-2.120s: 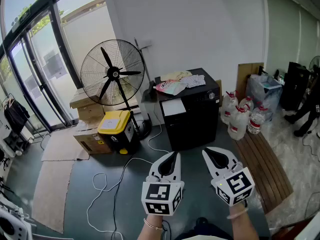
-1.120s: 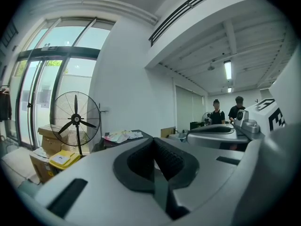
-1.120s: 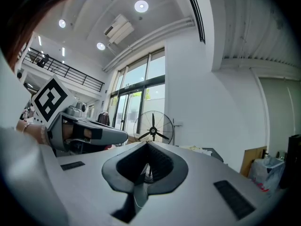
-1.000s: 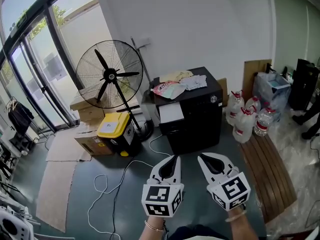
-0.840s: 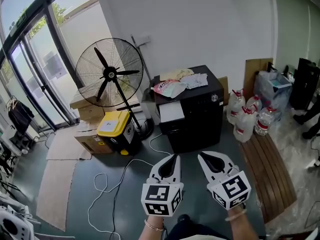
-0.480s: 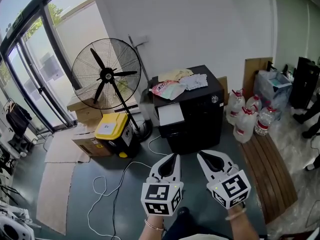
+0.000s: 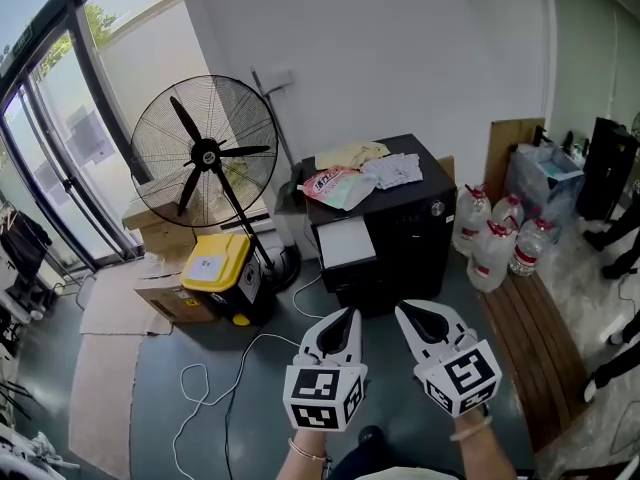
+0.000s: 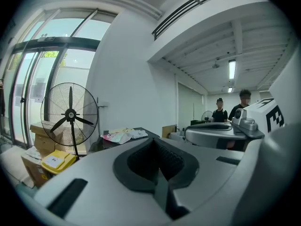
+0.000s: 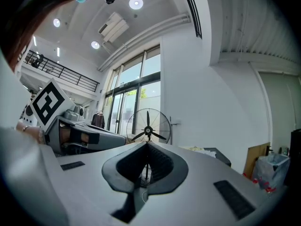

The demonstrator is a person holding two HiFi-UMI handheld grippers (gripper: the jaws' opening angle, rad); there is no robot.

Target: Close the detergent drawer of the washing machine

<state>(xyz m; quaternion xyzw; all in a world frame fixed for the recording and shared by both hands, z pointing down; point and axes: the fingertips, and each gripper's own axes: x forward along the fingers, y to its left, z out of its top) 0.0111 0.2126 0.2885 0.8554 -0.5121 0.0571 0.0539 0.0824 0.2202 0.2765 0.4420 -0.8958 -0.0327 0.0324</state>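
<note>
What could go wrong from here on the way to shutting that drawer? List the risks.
1. A white cable loops across the floor in front of the black washing machine; a foot could catch on it during the approach.
2. The clothes on top lie just above the white detergent drawer; an edge might slip down and get caught as it closes.

Head view: high, steeply down. Left gripper view, right gripper view: low, level; all share pedestal fan (image 7: 205,153), washing machine (image 7: 400,243).
</note>
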